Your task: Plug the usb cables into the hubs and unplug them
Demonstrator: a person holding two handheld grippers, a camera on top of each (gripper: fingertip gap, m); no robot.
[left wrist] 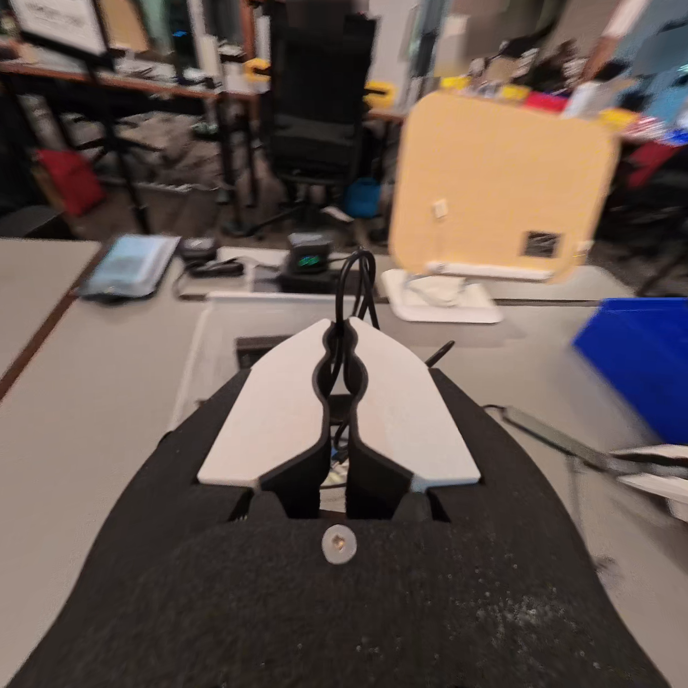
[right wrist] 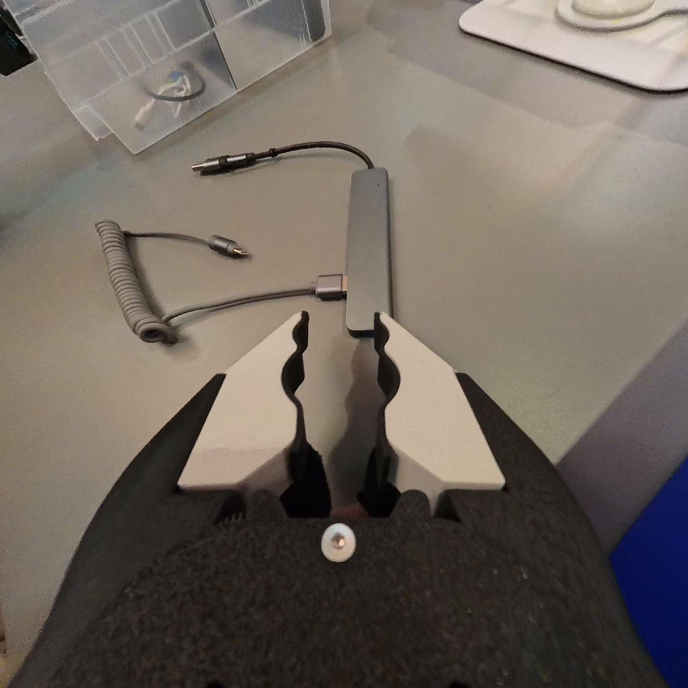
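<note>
My left gripper (left wrist: 339, 324) is shut on a black USB cable (left wrist: 352, 275), which loops up above the fingertips and hangs down between the fingers. It is raised above the grey table (left wrist: 93, 391). In the right wrist view a slim grey hub (right wrist: 368, 242) lies on the table, its short black lead (right wrist: 283, 152) curving left. A grey coiled cable (right wrist: 126, 283) lies to its left; one plug (right wrist: 331, 292) is in the hub's side, the other plug (right wrist: 229, 248) lies loose. My right gripper (right wrist: 340, 320) is open, its right finger over the hub's near end.
A clear plastic box (right wrist: 149, 67) holding small cables stands at the back left. A white stand base (right wrist: 580, 41) is at the back right, under a tan board (left wrist: 499, 178). A blue bin (left wrist: 640, 365) sits at the right. Black devices (left wrist: 309, 260) line the far edge. Left tips to right tips: about 45 cm. The plug (right wrist: 331, 292) lies some 4 cm from my right tips, 45 cm from my left tips. The left camera catches it too, in the left wrist view (left wrist: 584, 467). The slim grey hub (right wrist: 368, 242) lies some 6 cm from my right tips, 40 cm from my left tips. It turns up in the left wrist view (left wrist: 560, 437) as well.
</note>
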